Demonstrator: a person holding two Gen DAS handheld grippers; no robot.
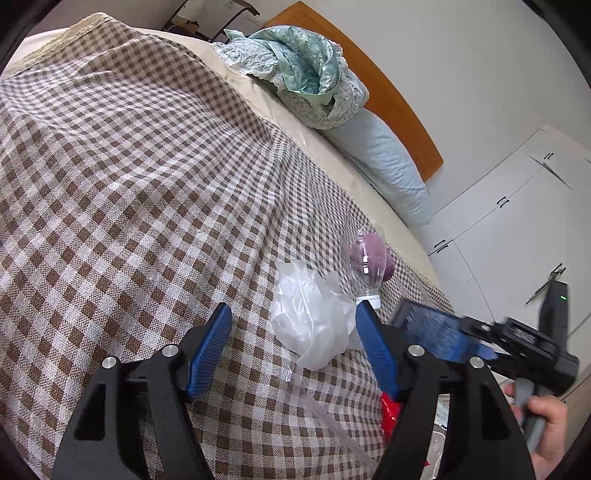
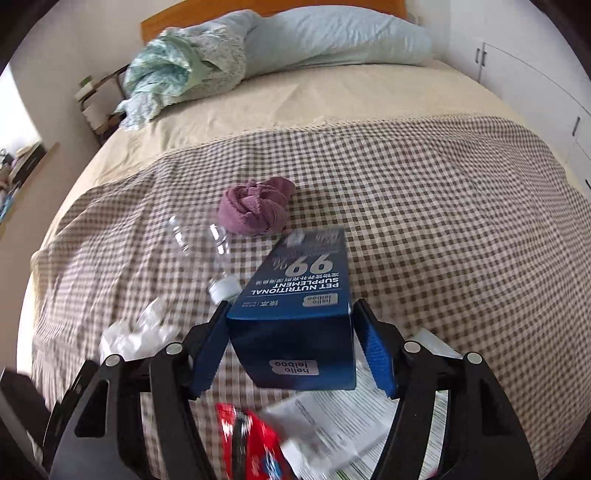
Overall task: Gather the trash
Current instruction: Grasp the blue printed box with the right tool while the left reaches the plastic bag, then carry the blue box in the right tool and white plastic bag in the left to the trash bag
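My right gripper (image 2: 291, 306) is shut on a dark blue pet supplement box (image 2: 299, 295), held above the checkered bedspread (image 2: 443, 206); the box also shows in the left wrist view (image 1: 432, 328). My left gripper (image 1: 293, 314) is open and empty, with a crumpled white plastic bag (image 1: 310, 317) between and just beyond its fingers. The bag also shows in the right wrist view (image 2: 136, 332). A clear empty plastic bottle (image 2: 207, 251) with a white cap lies beside the bag. A red wrapper (image 2: 251, 439) and printed white papers (image 2: 340, 421) lie below the right gripper.
A purple rolled cloth (image 2: 255, 206) lies on the bed behind the bottle. A green quilt (image 2: 184, 70) and a pale blue pillow (image 2: 332, 33) rest by the wooden headboard (image 1: 399, 96). White cabinets (image 1: 509, 221) stand beside the bed.
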